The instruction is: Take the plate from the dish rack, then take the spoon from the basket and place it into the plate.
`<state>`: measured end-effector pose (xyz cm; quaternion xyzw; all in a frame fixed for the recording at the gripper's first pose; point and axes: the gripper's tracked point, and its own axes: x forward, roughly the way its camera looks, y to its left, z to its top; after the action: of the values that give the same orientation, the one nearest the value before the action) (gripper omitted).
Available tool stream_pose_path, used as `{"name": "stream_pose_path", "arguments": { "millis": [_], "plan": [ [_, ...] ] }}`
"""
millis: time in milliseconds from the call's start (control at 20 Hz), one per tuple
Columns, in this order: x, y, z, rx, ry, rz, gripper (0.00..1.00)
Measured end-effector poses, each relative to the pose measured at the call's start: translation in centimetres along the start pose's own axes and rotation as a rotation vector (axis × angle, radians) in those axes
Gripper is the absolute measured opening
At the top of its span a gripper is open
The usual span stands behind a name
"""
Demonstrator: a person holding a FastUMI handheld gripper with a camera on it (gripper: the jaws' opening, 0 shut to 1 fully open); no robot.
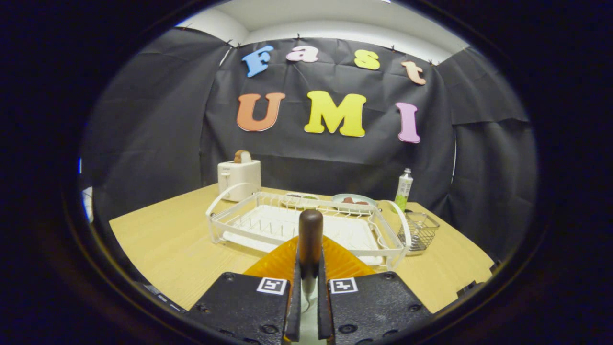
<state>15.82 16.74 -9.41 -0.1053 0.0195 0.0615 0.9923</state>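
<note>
We have the fingers (309,287) clenched on the spoon (310,239), handle up, directly over the orange plate (282,261) on the counter (163,244) just before the dish rack (306,223); releasing while tilted could bounce it off the plate.

A glossy dark handle, wood by the look of it, on the spoon (310,235) is being pinched by the gripper (310,287). The ribbed orange plate (282,261) is probably plastic. Pale matt woodgrain is being shown by the table (163,244), coated white wire by the dish rack (268,225), bare metal mesh by the basket (419,231).
</note>
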Motion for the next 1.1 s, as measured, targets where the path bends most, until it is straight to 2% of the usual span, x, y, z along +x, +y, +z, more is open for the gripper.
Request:
{"name": "stream_pose_path", "arguments": {
  "millis": [350,600,850,1050,1100],
  "plan": [
    [-0.9,-1.6,1.7,-0.016,-0.059,-0.066,0.27],
    [0.0,-3.2,1.5,-0.011,0.011,-0.108,0.31],
    [0.9,-6.2,1.2,0.105,0.174,-0.154,0.31],
    [0.4,-8.5,2.7,0.202,0.175,-0.122,0.31],
    [-0.1,-9.0,3.2,0.217,0.166,-0.116,0.35]
  ]
}}
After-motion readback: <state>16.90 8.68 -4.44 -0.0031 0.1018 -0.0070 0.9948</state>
